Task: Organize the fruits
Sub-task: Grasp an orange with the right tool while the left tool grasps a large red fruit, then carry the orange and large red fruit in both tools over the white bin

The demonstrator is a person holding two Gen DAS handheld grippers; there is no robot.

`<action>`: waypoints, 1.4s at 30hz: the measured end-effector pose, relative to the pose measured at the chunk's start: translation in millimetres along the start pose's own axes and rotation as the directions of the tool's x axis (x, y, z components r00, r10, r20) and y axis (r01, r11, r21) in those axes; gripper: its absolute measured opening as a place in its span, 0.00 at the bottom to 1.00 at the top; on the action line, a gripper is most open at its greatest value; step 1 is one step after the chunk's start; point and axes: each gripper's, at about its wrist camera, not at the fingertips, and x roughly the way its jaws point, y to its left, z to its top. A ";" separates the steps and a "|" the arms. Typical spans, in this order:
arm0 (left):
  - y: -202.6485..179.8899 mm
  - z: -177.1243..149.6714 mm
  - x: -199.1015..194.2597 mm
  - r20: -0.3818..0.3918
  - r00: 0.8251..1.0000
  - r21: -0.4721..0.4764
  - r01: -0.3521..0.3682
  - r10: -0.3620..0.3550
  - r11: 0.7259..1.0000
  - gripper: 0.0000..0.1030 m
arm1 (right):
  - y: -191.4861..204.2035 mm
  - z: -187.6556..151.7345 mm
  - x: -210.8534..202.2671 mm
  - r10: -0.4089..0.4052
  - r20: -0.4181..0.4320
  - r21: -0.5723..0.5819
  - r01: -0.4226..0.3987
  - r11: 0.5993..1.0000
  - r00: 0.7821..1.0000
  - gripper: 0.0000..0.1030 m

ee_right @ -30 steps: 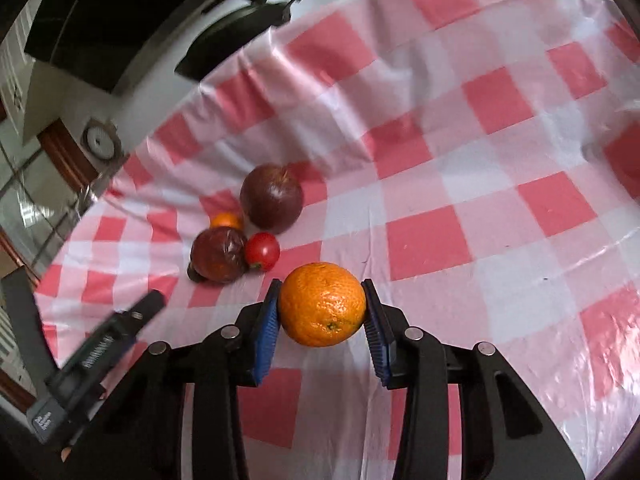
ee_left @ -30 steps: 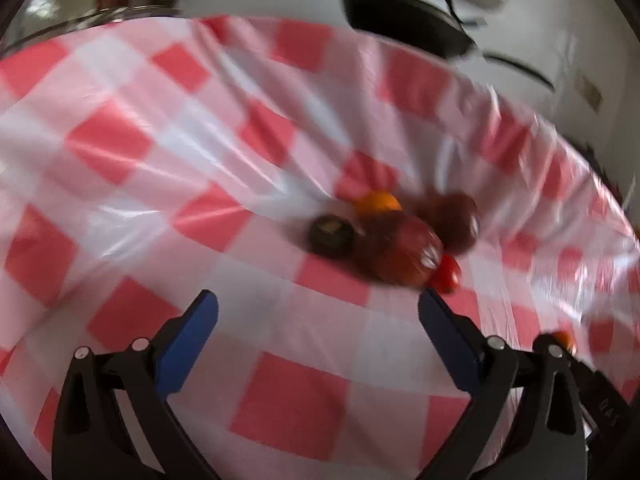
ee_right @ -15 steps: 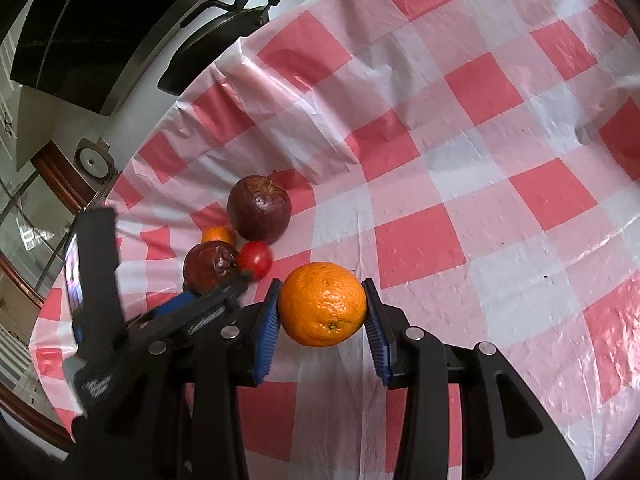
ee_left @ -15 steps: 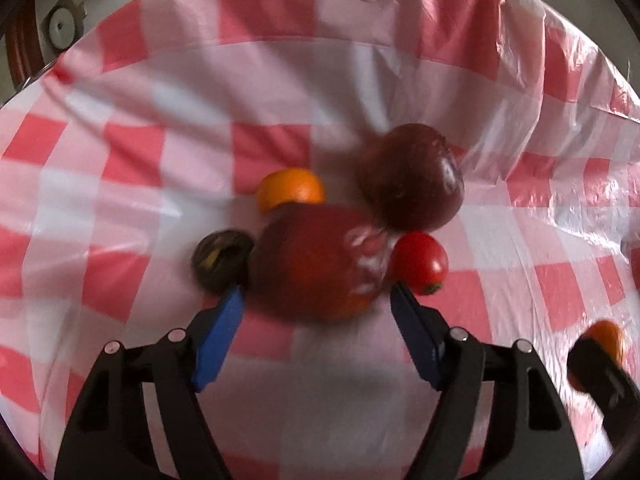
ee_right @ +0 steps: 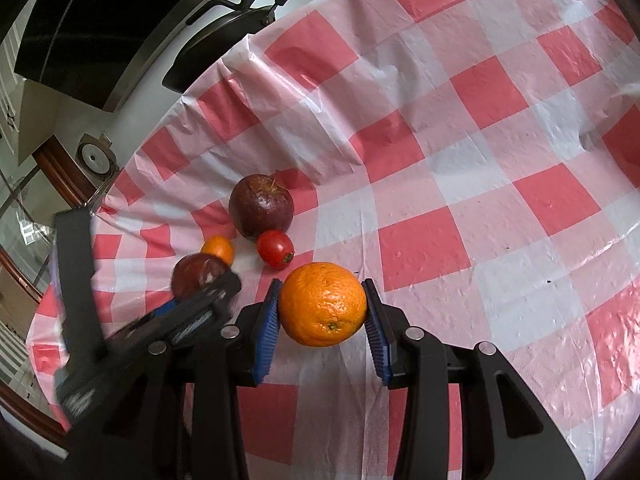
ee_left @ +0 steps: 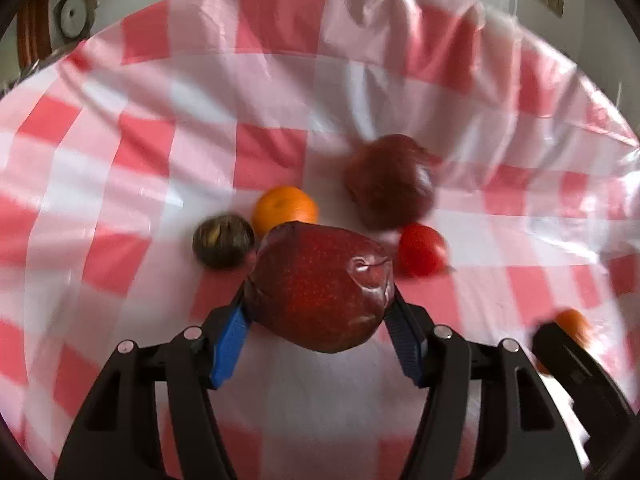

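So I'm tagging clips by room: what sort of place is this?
Probably a home kitchen: a dark frying pan sits behind the table, whose red-checked plastic tablecloth holds fruit such as a wrapped red apple.

My left gripper (ee_left: 320, 320) has just been closing; I see its blue pads pressing a wrapped red apple (ee_left: 320, 288). Beyond it on the checked cloth (ee_left: 160, 120) lie a tomato (ee_left: 422, 250), a small orange (ee_left: 286, 208) and a darker apple (ee_left: 390, 182).

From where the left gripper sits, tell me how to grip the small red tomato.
Grip the small red tomato across its round middle, coming steeply from above. The dark red apple crowds its far side and the plastic-wrapped red apple its left, so pads go front-to-back or on the open right.
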 end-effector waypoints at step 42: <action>44.4 -155.2 -150.3 0.060 0.996 -0.137 -0.059 0.067 0.989 0.62 | 35.1 -107.3 -101.9 0.064 -0.079 -0.135 -0.074 0.988 0.995 0.39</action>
